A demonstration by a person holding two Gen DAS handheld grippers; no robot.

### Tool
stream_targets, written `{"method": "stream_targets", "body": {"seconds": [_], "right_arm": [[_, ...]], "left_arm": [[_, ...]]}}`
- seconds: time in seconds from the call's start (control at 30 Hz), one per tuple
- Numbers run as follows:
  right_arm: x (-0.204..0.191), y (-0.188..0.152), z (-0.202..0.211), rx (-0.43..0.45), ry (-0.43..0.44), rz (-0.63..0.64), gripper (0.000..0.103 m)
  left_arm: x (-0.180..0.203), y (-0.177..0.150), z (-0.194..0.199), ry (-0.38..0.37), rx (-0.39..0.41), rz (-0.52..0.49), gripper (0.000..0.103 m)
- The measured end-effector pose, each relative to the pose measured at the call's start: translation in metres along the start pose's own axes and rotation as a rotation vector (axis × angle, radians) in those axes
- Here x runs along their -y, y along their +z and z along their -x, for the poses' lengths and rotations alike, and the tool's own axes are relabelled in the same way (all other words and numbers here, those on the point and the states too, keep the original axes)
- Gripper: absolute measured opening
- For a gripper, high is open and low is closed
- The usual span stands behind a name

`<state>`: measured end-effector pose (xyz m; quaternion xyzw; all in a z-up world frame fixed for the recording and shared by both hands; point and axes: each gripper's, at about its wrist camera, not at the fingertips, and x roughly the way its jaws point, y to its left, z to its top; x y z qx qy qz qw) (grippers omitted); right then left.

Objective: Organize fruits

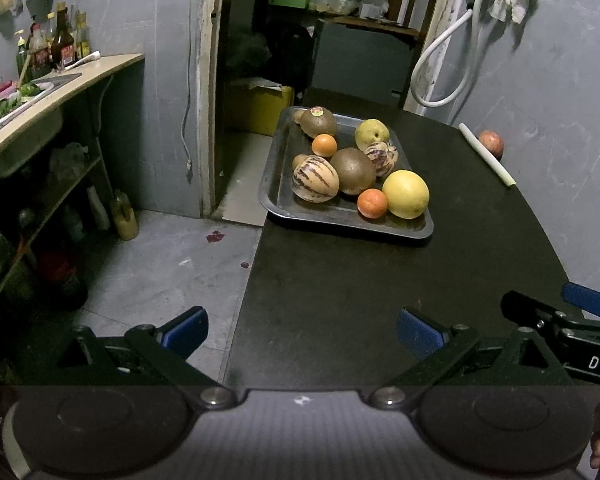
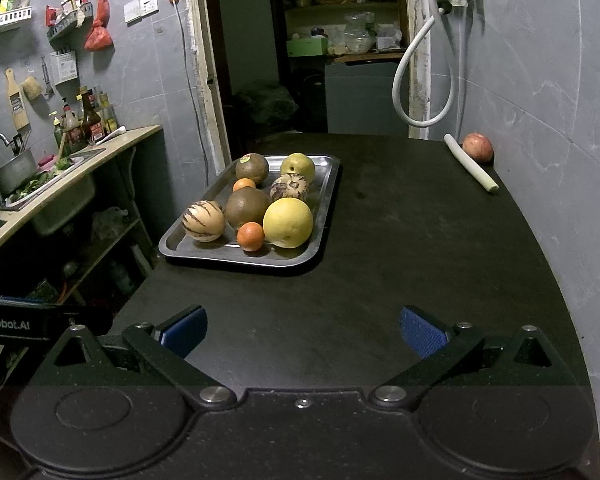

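A metal tray (image 1: 276, 184) (image 2: 324, 216) on the black table holds several fruits: a big yellow citrus (image 1: 405, 194) (image 2: 288, 222), two oranges, two striped melons, two brown round fruits and a pale pear (image 1: 372, 134) (image 2: 298, 166). A red apple (image 1: 491, 143) (image 2: 477, 147) lies apart at the table's far right edge, against the wall. My left gripper (image 1: 302, 334) is open over the table's near left edge, nothing between its blue pads. My right gripper (image 2: 303, 332) is open too, low over the near table, well short of the tray.
A white leek stalk (image 1: 486, 155) (image 2: 470, 162) lies beside the apple. The table (image 2: 400, 240) drops off to the floor on the left. A counter with a sink and bottles (image 2: 60, 168) stands farther left. A doorway and a hanging hose (image 2: 424, 80) are behind.
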<state>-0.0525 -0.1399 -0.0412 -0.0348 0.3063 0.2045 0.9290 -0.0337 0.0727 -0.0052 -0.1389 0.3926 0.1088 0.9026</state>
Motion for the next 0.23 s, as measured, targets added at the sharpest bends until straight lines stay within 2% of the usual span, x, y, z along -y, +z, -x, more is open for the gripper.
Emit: {"method": "stream_targets", "body": {"seconds": [0.23], "right_arm": [[-0.0034, 0.0008, -0.0007, -0.002, 0.001, 0.001, 0.102]], "left_arm": [[0.0007, 0.0005, -0.0008, 0.014, 0.005, -0.002, 0.102]]}}
